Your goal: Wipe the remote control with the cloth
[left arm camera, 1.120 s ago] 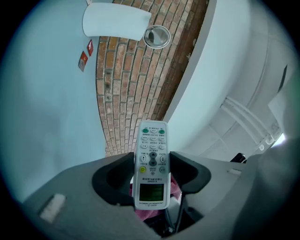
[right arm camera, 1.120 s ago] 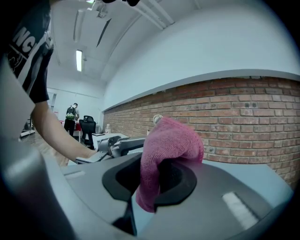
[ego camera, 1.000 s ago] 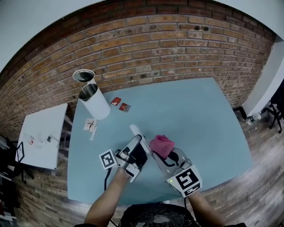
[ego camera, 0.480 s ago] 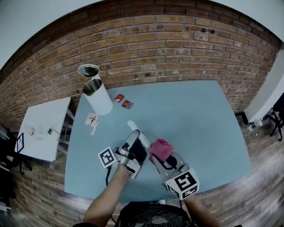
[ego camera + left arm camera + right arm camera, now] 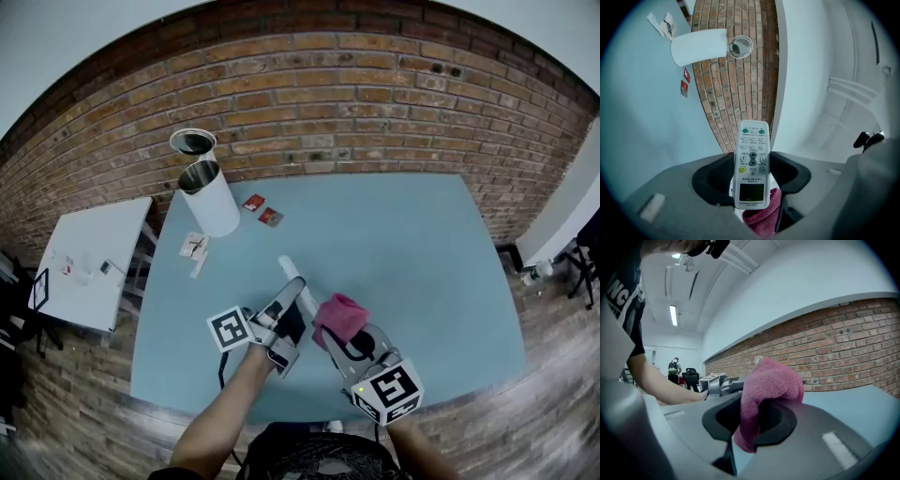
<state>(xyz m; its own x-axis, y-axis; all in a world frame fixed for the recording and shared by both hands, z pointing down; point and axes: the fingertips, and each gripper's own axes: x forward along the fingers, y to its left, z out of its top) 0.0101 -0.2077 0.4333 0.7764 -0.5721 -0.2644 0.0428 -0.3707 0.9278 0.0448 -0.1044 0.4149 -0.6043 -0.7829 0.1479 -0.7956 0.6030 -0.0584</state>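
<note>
Rubbing too hard with the pink cloth (image 5: 340, 316), pinched in the closed fingers of the right gripper (image 5: 752, 420) just beside the remote control (image 5: 752, 161), risked levering it loose, because the fingers of the left gripper (image 5: 751, 178) clamped only its lower end and held it clear above the desk (image 5: 412, 244).
</note>
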